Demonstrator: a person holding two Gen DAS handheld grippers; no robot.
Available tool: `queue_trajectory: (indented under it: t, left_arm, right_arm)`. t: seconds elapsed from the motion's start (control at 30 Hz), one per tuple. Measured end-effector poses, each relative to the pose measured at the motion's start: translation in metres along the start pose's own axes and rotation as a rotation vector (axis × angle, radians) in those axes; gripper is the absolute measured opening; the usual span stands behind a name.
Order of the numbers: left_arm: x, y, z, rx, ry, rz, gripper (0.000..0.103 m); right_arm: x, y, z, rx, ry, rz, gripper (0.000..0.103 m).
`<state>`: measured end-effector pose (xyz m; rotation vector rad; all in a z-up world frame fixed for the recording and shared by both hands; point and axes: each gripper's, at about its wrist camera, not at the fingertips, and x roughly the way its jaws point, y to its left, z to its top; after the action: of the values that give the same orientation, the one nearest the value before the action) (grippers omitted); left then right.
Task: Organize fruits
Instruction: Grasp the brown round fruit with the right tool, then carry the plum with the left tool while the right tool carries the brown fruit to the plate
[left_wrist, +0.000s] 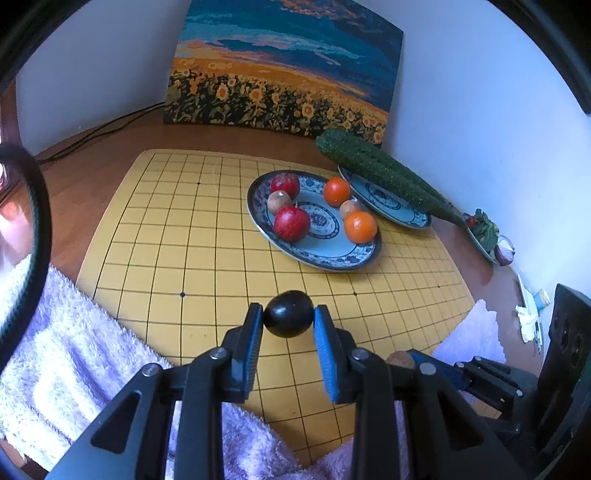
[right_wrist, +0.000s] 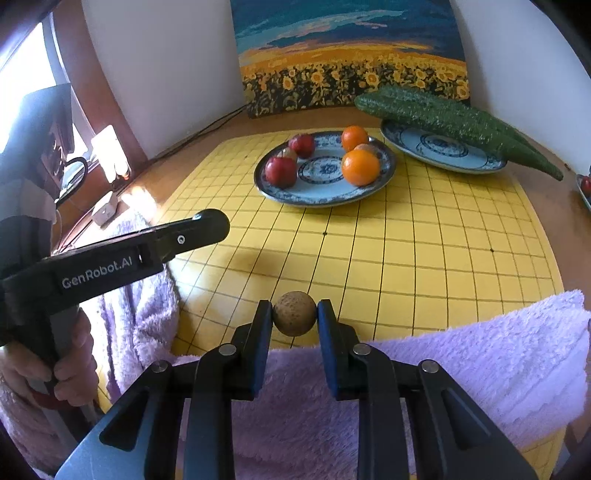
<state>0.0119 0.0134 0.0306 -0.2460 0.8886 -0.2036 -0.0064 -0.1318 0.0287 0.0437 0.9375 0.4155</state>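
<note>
My left gripper is shut on a dark plum and holds it over the near part of the yellow grid board. My right gripper is shut on a brown round fruit above the board's near edge. A blue-patterned plate at mid board holds two red apples, two oranges and two brown fruits. The same plate shows in the right wrist view. The left gripper's body shows at the left there.
A second patterned plate at the back right carries a long green cucumber. A lilac towel lies over the board's near edge. A sunflower painting leans on the wall. Another dish with vegetables sits at far right.
</note>
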Motion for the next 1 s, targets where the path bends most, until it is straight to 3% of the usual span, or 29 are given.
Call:
queue_trajectory:
  t: [0.43, 1.0]
  left_arm:
    - [0.013, -0.015, 0.026, 0.062, -0.006, 0.009, 0.029]
    - [0.052, -0.029, 0.042, 0.095, 0.02, 0.028, 0.029]
  right_arm:
    - [-0.006, -0.007, 0.034, -0.03, -0.059, 0.0, 0.026]
    - [0.025, -0.035, 0.078, -0.017, -0.076, -0.016, 0.026]
